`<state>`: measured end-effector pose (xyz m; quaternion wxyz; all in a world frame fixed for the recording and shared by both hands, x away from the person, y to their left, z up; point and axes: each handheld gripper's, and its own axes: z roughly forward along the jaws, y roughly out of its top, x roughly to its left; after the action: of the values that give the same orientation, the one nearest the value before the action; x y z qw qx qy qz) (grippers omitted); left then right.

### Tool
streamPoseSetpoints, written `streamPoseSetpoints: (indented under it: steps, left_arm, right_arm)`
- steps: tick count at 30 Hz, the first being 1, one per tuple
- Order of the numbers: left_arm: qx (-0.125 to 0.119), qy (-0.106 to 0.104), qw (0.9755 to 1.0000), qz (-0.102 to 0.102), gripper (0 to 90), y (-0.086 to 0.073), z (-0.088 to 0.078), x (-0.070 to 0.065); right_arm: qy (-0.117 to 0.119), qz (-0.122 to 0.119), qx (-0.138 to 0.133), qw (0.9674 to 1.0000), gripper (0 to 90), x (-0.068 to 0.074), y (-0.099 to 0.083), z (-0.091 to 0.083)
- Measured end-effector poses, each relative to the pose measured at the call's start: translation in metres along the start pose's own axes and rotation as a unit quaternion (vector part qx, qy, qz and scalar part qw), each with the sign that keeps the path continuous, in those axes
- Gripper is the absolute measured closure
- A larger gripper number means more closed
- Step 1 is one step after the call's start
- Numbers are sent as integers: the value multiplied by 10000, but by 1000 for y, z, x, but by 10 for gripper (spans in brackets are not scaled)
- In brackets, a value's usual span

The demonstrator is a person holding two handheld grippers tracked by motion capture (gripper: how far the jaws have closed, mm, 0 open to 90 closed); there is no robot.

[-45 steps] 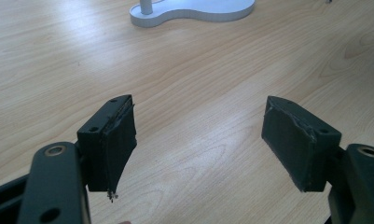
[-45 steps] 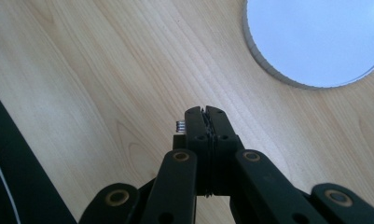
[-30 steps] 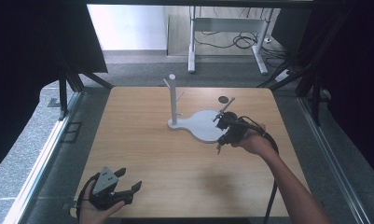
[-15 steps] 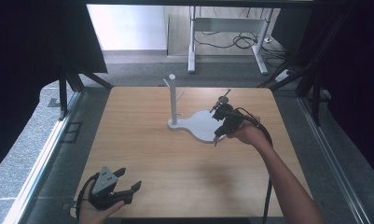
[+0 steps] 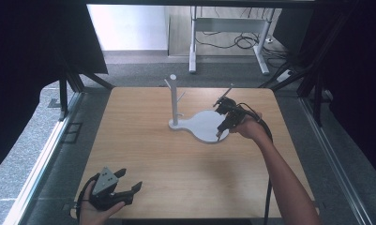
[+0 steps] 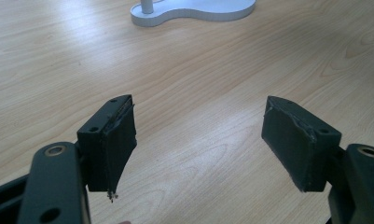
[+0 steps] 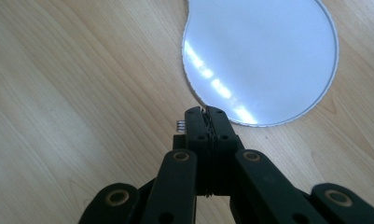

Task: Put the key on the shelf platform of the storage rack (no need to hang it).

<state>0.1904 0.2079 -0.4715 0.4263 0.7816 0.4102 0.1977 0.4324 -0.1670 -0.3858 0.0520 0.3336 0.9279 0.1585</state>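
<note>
White stand base (image 7: 264, 56) bears no writing; right claw (image 7: 207, 119) pressed together, left claw (image 6: 198, 140) spread.

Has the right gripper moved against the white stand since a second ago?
Yes. The right gripper has shifted toward the far side of the table, along the white stand's round base, jaws shut.

High view overlooks the table (image 5: 176, 178); both gripper views face its stand (image 6: 194, 9) close.

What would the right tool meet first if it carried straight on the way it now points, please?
Most likely the round lobe of the white stand base: the shut right tool points down at its near edge. How high above the table it hangs is hard to judge.
</note>
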Motion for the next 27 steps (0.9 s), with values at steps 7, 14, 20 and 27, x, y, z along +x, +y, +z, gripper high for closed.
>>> streamPoseSetpoints:
  steps: [7,14,20,27]
  left_arm:
    - [-8,2,10000,-15,263,0,0,0]
    - [-6,-5,10000,-20,263,-1,-1,2]
    - [-19,-4,10000,-30,263,-1,-1,2]
    - [-19,-20,10000,-23,263,0,-1,2]
  right_arm:
    - [-14,77,0,10000,898,-7,10,5]
    - [-36,199,36,9998,898,-16,19,13]
    - [-26,302,51,9995,898,-23,25,20]
    - [5,347,40,9994,898,-28,35,26]
